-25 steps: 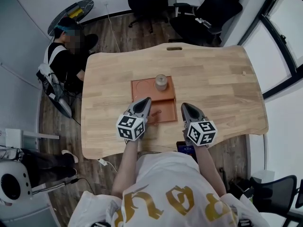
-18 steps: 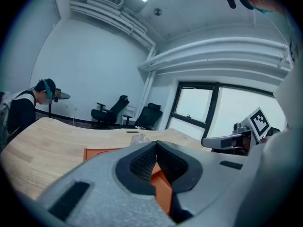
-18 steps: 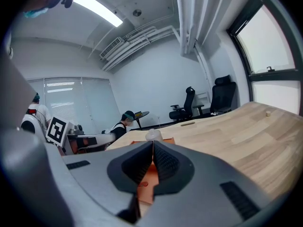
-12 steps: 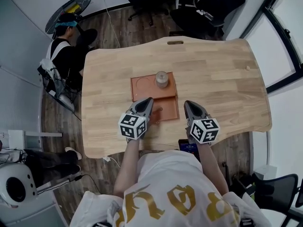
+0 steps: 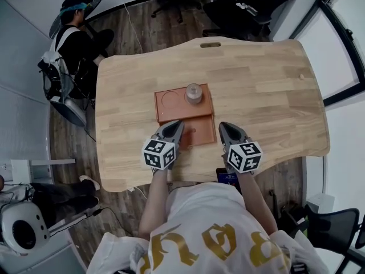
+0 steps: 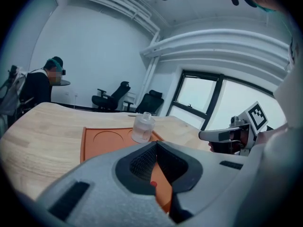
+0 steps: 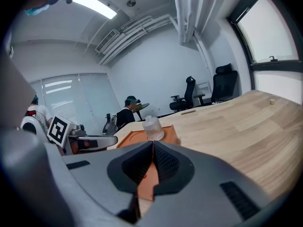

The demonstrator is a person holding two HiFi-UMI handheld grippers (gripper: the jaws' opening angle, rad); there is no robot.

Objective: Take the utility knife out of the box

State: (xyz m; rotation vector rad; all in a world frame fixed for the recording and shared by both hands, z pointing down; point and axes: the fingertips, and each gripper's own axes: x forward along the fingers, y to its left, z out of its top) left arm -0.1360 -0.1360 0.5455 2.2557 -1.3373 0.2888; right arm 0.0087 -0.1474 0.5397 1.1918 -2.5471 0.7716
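The flat orange rectangular box lies open near the middle of the pale wooden surface. A small clear plastic jar stands at its 1 o'clock corner, beside a round recess in the far half.

The left hand-held gripper hangs over the box's 7 o'clock corner. The right hand-held gripper sits just outside the 4 o'clock corner. Both point toward 12 o'clock and slightly downward.

In the left gripper view, the left hand-held gripper has its ribbed pads pressed together with nothing between them. In the right gripper view, the right hand-held gripper is likewise shut and empty.

The utility knife cannot be picked out with certainty. The near half of the box shows only a small red spot on its orange floor. The knife most likely lies in that near half, partly masked by the left hand-held gripper in the head view.

This looks like the approach step, with nothing grasped and the knife not yet lifted. The next move calls for one hand-held gripper, probably the left, to spread its jaws. It would then come down into the near compartment and straddle the knife across its narrow body. The other could press on the box's 5 o'clock rim so the light box does not lift with the knife.
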